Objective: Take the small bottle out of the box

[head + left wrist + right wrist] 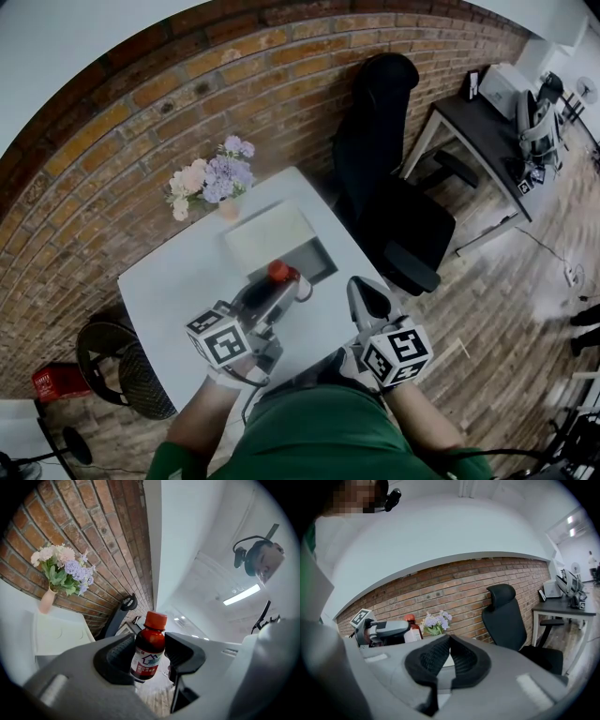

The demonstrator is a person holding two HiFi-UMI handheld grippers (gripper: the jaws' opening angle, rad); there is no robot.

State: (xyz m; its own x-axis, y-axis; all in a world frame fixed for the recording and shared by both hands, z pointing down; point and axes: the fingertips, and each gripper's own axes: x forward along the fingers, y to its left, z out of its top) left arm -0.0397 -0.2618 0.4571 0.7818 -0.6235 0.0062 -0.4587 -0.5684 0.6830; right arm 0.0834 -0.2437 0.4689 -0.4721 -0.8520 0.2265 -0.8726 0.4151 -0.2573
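While your left gripper (150, 640) grips the small bottle (149, 654) around its body, red cap up, the bottle is by the near edge of the open box (323, 270). Your right gripper (449, 638) has its jaws closed together, holding nothing.

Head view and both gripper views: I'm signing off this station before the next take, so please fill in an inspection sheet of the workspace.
Surface: white table, no spills seen.
Job's things: white box with its lid open, at the table's far side; small brown bottle with red cap held up, roughly upright, near the box.
Clutter: pink and purple flowers in a pink vase behind the box.
Grippers: left gripper shut on the bottle; right gripper shut, nothing between its jaws.
Cables: thin dark cable across the wooden floor by the desk.
Surroundings: brick wall, black office chair, dark desk carrying equipment.
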